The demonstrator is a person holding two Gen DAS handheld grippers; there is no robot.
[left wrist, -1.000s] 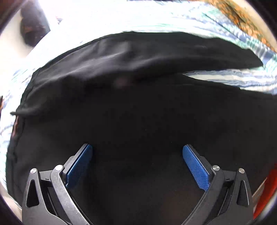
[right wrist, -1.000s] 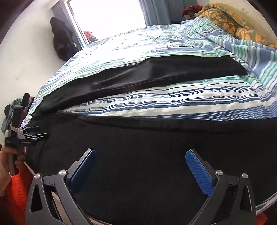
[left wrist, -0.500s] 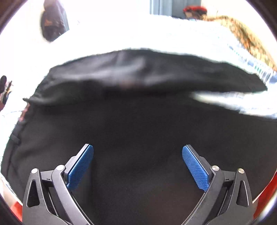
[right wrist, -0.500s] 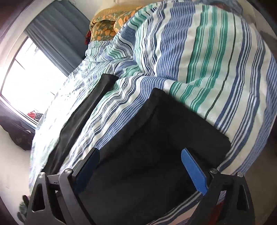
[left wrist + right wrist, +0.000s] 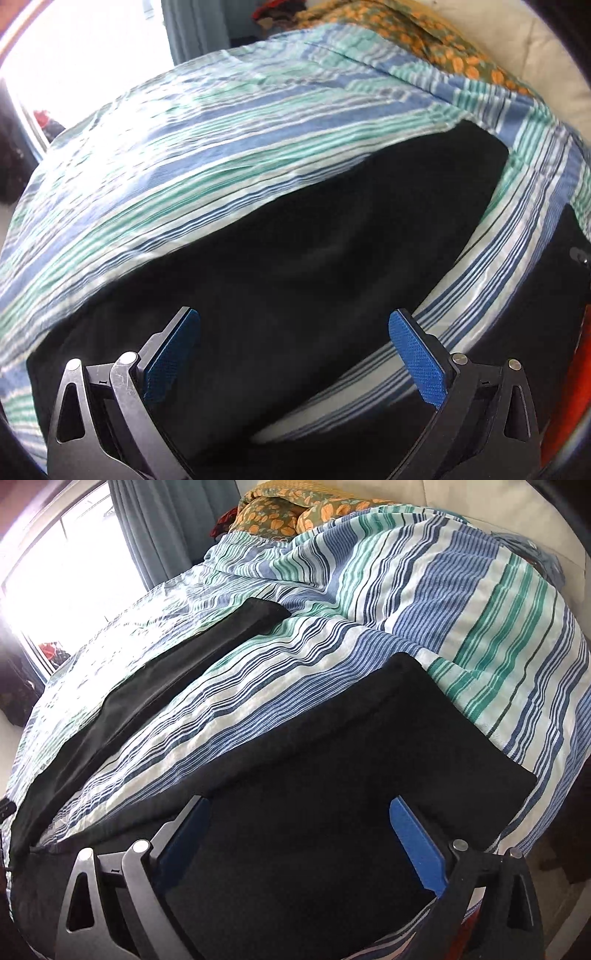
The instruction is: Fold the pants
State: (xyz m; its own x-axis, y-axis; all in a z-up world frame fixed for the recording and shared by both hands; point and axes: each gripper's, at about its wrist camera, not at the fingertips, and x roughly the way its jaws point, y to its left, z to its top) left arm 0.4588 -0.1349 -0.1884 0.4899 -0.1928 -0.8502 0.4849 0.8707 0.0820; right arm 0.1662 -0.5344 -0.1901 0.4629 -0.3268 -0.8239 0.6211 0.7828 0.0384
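Observation:
Black pants [image 5: 314,782] lie spread flat on a striped bedspread [image 5: 461,602], their two legs apart with a strip of bedspread between them. In the right wrist view the near leg fills the foreground and ends at a hem [image 5: 465,716]; the far leg [image 5: 177,668] runs off to the left. My right gripper [image 5: 299,834] hovers open over the near leg. In the left wrist view the far leg [image 5: 332,236] stretches ahead, and my left gripper [image 5: 293,350] stands open just above it, holding nothing. The waist end is out of view.
An orange-patterned pillow [image 5: 284,513] lies at the head of the bed. A bright window with grey curtains [image 5: 159,524] is at the back left. Something red-orange [image 5: 569,387] shows at the bed's near edge. The bed drops off to the floor [image 5: 554,897] at right.
Both views have swung from the waist end toward the leg ends. The left view now shows the far leg and bedspread; the right sits lower over the near leg. Both grippers stayed open.

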